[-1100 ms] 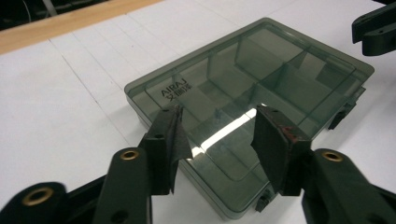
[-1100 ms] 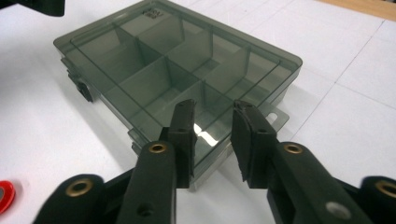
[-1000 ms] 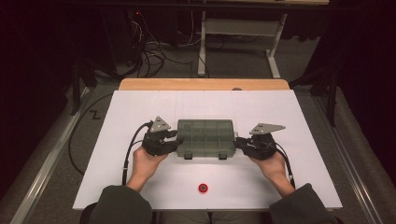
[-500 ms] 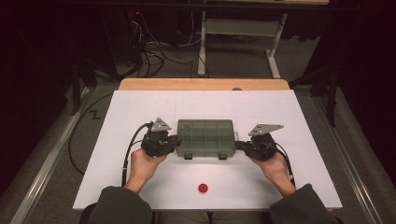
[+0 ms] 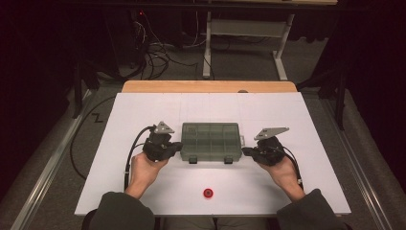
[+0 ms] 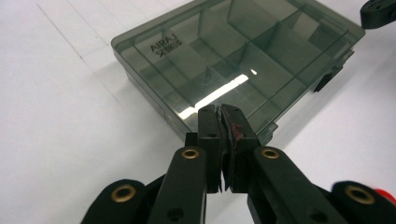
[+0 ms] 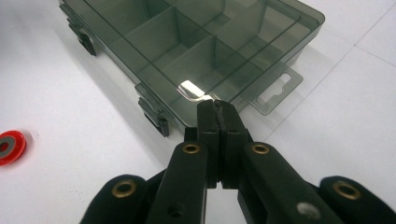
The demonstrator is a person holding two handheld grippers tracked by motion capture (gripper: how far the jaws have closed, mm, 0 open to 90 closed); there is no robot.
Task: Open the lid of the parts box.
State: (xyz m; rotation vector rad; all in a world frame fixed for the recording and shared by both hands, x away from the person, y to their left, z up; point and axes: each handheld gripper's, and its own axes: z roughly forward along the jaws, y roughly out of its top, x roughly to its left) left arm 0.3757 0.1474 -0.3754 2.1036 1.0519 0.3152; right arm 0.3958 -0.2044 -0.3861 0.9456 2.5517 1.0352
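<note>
Organizer box [image 5: 210, 142] betw. left gripper [image 5: 178, 146] & right gripper [image 5: 245, 152], both jaws closed, empty.

White table top [image 5: 143, 110] filling centre frame of the high view, wooden strip [image 5: 191, 86] along its upper edge. Smoky clear compartment box [image 5: 210, 141] lying flat, lid shut, at mid-frame. Small red disc [image 5: 208, 193] below it at lower centre, well apart from the box.
</note>
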